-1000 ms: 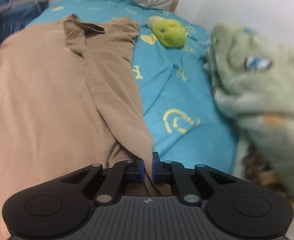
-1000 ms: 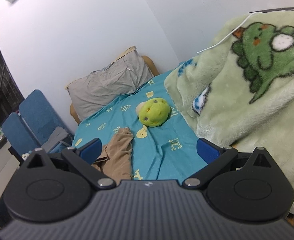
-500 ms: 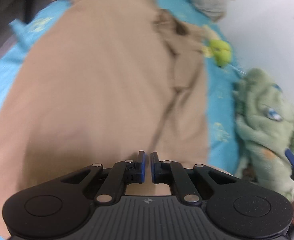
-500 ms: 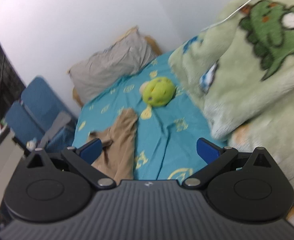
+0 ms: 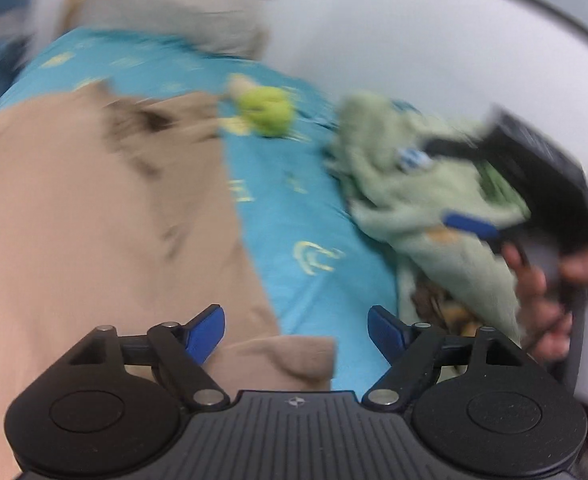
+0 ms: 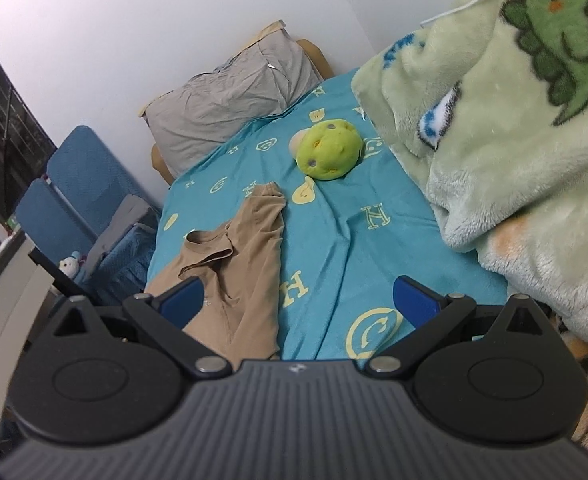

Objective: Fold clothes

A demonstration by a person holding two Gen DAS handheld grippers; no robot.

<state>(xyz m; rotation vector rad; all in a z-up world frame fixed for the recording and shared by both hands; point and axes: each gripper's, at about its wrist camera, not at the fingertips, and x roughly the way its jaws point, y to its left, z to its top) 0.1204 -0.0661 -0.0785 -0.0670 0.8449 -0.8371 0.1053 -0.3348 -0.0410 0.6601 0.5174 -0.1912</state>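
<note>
The blue-padded fingers (image 5: 204, 332) of the left gripper (image 5: 296, 330) have just been spreading and are now standing wide, nothing pinched between them; a folded corner of the tan shirt (image 5: 94, 220) is lying loose below the gap. The right gripper (image 6: 300, 300) is likewise holding its blue fingers (image 6: 416, 298) far apart and empty, hovering over the bedsheet (image 6: 334, 216).

The shirt, a soft, thin knit in a sandy brown, is lying flattish on the teal sheet, its collar rumpled into a dark hollow and one sleeve trailing toward the head of the bed. The sheet is smooth cotton printed with pale yellow letters and rounded emblems, creased in long ridges. Just beyond the sleeve a round, lime-green plush toy (image 6: 328, 154) is sitting, dimpled with grey spots. Along the wall side a thick, fleecy pale-green blanket (image 6: 514, 120) is heaping up, patterned with dark-green dinosaurs. A wrinkled grey pillow (image 6: 230, 96) is leaning at the headboard. The left wrist view is blurring heavily.
</note>
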